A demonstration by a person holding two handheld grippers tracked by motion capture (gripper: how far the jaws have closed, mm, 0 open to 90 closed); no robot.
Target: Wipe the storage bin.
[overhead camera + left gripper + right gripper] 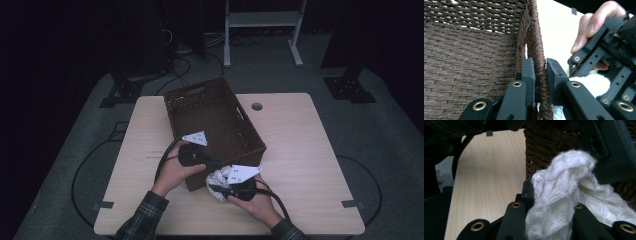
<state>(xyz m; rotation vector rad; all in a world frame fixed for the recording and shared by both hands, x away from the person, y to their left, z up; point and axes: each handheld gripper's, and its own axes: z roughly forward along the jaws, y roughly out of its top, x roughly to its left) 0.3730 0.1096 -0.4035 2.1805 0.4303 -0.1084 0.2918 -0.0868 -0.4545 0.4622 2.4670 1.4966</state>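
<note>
White knitted cloth clamped in the right gripper beside the wicker basket, whose rim the left gripper pinches; cloth apparently not yet inside, transfer remaining

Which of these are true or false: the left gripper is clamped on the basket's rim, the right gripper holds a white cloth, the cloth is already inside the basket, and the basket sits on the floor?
1. The left gripper is clamped on the rim of the basket. True.
2. The right gripper holds a white cloth. True.
3. The cloth is inside the basket. False: it is outside, by the near wall.
4. The basket sits on the floor. False: it stands on the table.
</note>
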